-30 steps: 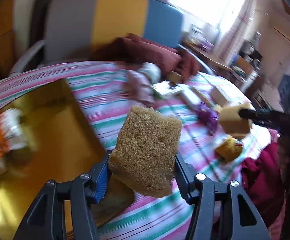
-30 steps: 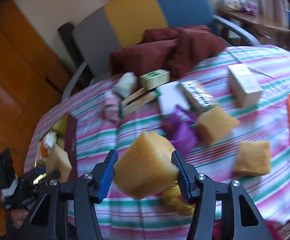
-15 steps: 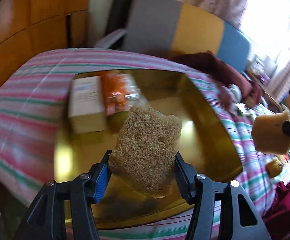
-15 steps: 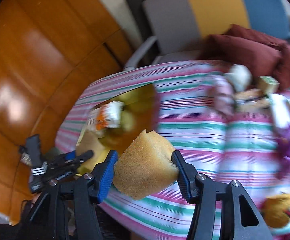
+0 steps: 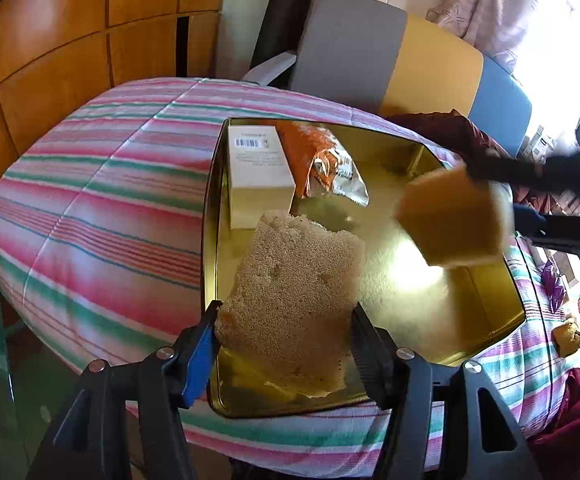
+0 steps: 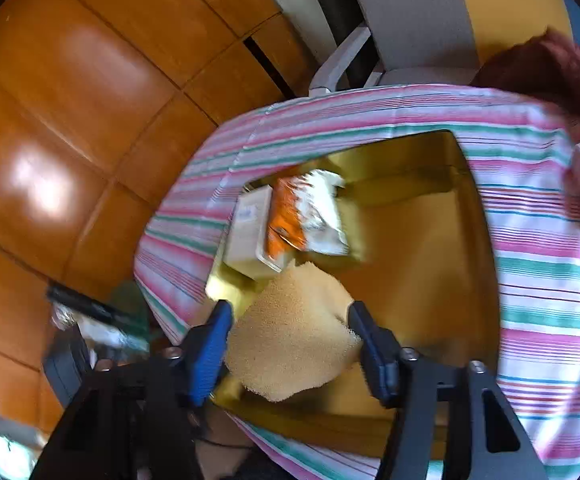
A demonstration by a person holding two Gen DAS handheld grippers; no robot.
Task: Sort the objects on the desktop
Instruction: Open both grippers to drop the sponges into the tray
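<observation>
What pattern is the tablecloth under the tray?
Pink, white and green stripes on the tablecloth; left wrist view.

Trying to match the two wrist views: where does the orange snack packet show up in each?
Left wrist: orange snack packet top centre, in the gold tray's far end, right of the white box.
Right wrist: packet centre, same far end.
Shared landmark: the white box beside it.

Left gripper (image 5: 286,322), right gripper (image 6: 290,320): black frames, blue pad, silver screws.
</observation>
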